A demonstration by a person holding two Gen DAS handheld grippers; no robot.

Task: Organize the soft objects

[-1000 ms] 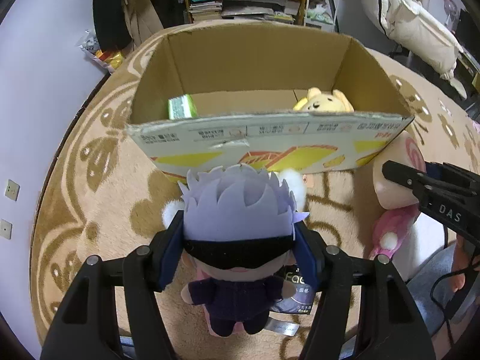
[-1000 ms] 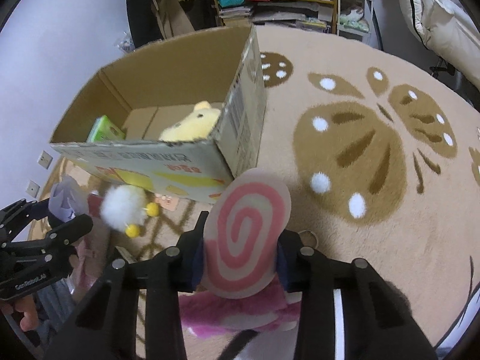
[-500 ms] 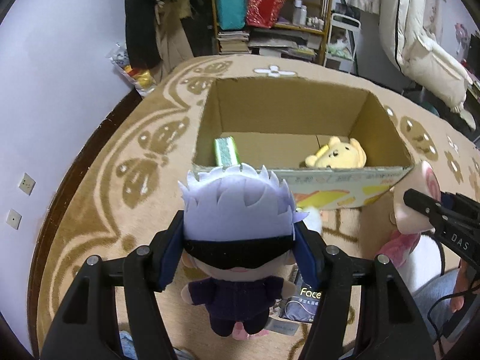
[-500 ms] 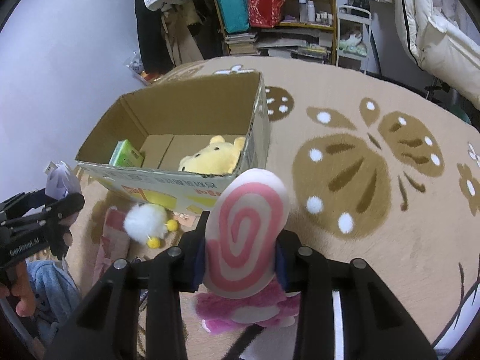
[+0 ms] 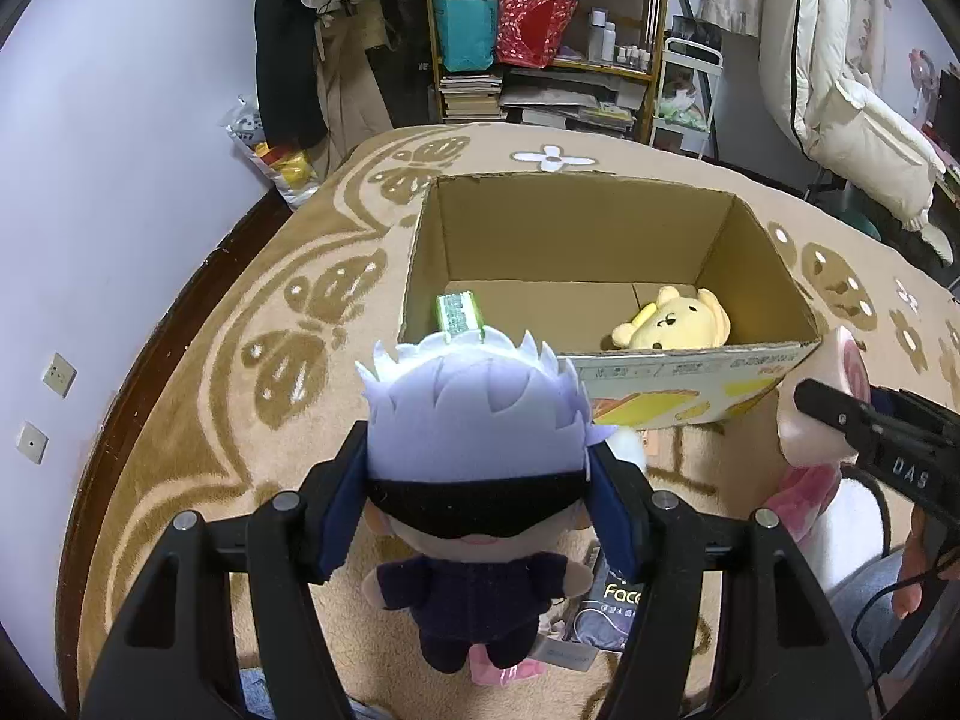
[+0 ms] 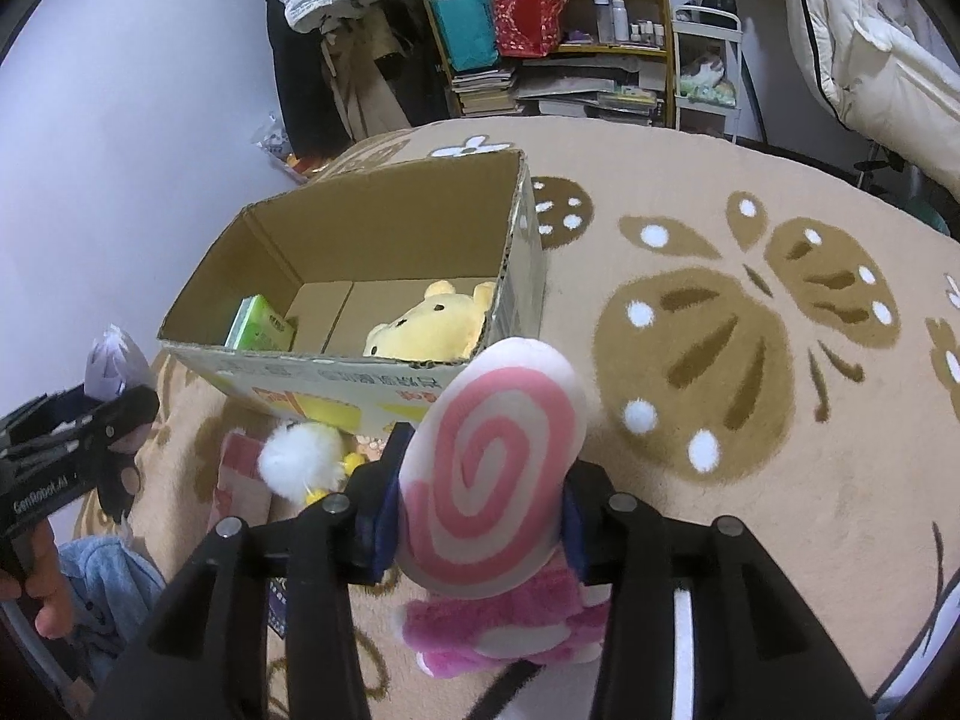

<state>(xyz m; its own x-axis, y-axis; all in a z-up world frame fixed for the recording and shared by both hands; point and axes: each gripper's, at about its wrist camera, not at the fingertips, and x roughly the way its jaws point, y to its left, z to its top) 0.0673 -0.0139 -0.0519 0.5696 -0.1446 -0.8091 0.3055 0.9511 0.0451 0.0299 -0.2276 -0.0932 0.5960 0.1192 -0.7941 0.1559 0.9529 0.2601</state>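
Note:
My left gripper (image 5: 477,498) is shut on a plush doll with pale purple hair and a black blindfold (image 5: 474,420), held above the rug in front of an open cardboard box (image 5: 690,360). My right gripper (image 6: 480,510) is shut on a pink spiral plush with a fuzzy pink body (image 6: 492,456), held near the box's front right corner (image 6: 480,360). A yellow bear plush (image 5: 672,318) and a green pack (image 5: 459,315) lie inside the box. The right gripper also shows at the right of the left wrist view (image 5: 840,420).
A white fluffy plush with yellow bits (image 6: 300,462) and a pink-striped item (image 6: 240,480) lie on the patterned rug (image 6: 750,360) in front of the box. A dark packet (image 5: 612,606) lies below the doll. A cluttered shelf (image 5: 540,48) and hanging coats stand behind.
Both grippers have risen with their plush toys, so the box interior, the bear and the green pack now show more fully from above.

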